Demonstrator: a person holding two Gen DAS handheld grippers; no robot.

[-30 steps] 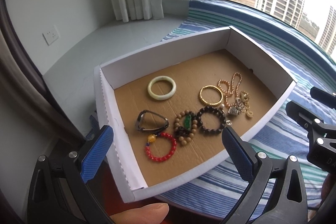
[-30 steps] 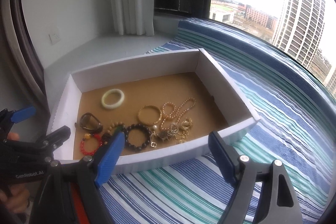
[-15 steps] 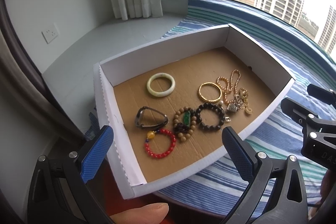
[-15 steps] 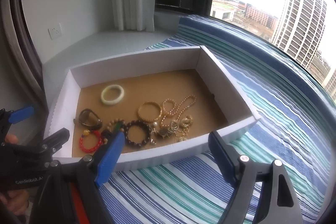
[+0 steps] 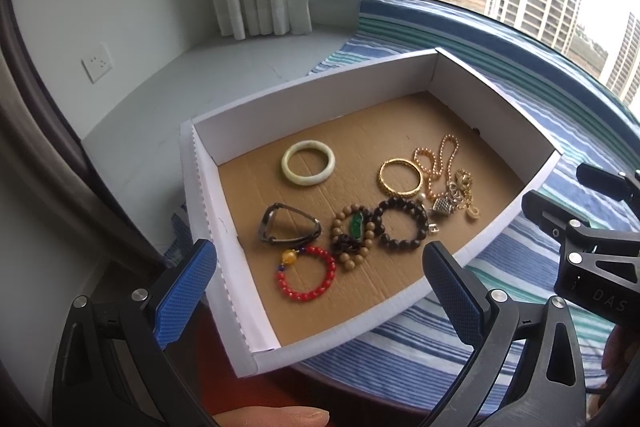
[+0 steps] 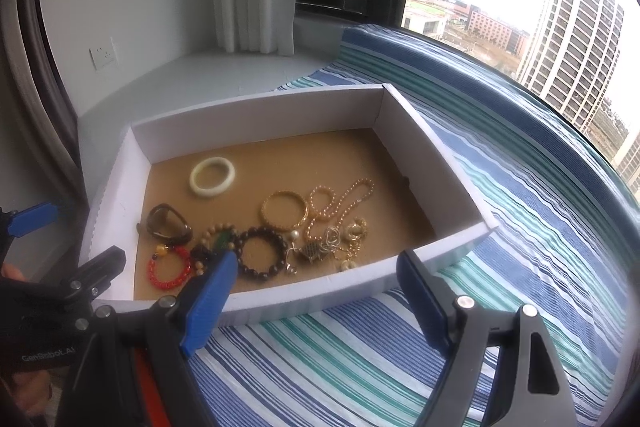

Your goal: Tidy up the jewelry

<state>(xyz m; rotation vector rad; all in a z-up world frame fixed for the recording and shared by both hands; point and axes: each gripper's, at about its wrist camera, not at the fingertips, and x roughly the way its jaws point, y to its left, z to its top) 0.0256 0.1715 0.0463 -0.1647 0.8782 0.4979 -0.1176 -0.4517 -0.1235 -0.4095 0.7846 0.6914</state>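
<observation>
Both my grippers, left (image 5: 320, 291) and right (image 6: 316, 299), hung spread and empty before the white cardboard tray (image 5: 312, 99); tangled gold chains (image 5: 448, 183) lay touching; stage unclear.

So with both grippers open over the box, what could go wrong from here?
The chain necklaces lie tangled with small pendants, so lifting one may drag the others. The wooden bead bracelet overlaps the dark bead bracelet; a pinch could catch both. The white box overhangs the striped cloth's edge and might tip.
</observation>
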